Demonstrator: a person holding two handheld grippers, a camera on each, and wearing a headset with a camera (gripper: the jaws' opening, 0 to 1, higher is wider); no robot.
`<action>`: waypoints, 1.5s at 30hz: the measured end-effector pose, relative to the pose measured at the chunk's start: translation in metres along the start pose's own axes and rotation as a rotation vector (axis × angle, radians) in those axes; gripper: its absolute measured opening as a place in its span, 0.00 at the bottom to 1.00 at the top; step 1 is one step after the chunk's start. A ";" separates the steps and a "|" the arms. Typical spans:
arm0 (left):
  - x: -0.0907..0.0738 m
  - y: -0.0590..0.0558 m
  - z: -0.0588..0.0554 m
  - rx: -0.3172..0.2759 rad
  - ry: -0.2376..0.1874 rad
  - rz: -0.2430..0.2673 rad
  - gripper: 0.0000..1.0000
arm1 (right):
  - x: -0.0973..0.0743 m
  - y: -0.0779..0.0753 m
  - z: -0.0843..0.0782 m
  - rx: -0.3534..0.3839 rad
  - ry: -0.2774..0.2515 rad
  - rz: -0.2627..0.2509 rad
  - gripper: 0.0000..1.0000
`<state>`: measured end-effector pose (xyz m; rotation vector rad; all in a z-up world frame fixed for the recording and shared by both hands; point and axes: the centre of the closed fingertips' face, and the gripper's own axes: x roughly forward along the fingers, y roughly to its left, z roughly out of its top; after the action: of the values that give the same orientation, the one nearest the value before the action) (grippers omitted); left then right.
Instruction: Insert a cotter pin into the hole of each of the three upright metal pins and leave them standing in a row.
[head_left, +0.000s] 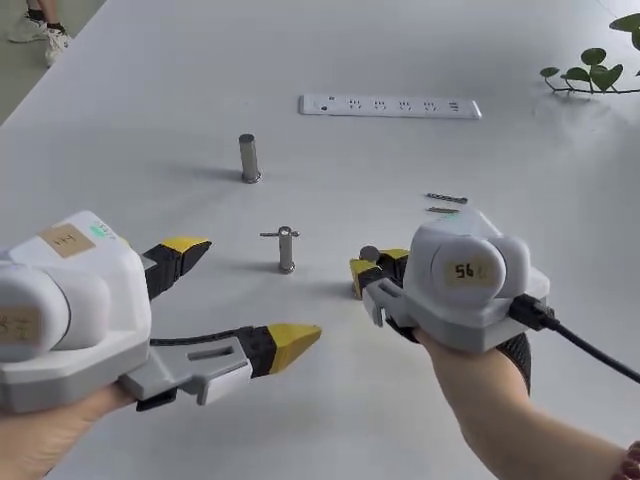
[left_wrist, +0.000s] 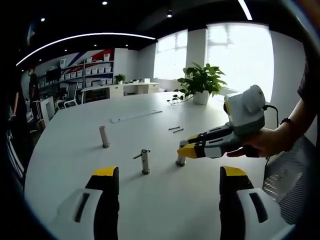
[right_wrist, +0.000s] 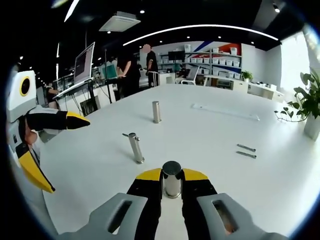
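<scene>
Between right gripper (right_wrist: 172, 181) jaws, upright metal pin (right_wrist: 171, 171), clamped

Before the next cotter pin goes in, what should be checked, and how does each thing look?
1. Right gripper holds the near metal pin: ok, fingers closed on both sides of it.
2. Near metal pin upright: ok.
3. Left gripper free to fetch: ok, open, holding nothing.
4. Spare cotter pins ready: ok, two lie on the table beyond the right gripper.
5. Middle metal pin finished: ok, inserted cotter pin sits through its top.
6. Which way the far metal pin hole faces: cannot tell.
</scene>
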<state>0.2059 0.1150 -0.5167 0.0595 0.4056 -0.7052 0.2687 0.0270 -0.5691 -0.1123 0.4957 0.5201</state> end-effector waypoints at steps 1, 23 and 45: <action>0.000 0.000 0.000 0.003 -0.001 0.000 0.83 | 0.001 0.000 -0.004 0.000 0.020 0.006 0.10; 0.001 -0.002 0.001 0.017 0.003 -0.001 0.83 | -0.018 0.002 0.010 0.034 0.003 0.144 0.28; -0.002 0.001 -0.002 0.015 0.014 0.020 0.80 | -0.043 -0.053 0.036 -0.126 0.033 0.259 0.19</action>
<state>0.2048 0.1174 -0.5175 0.0832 0.4128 -0.6886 0.2781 -0.0297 -0.5180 -0.1789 0.5130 0.8039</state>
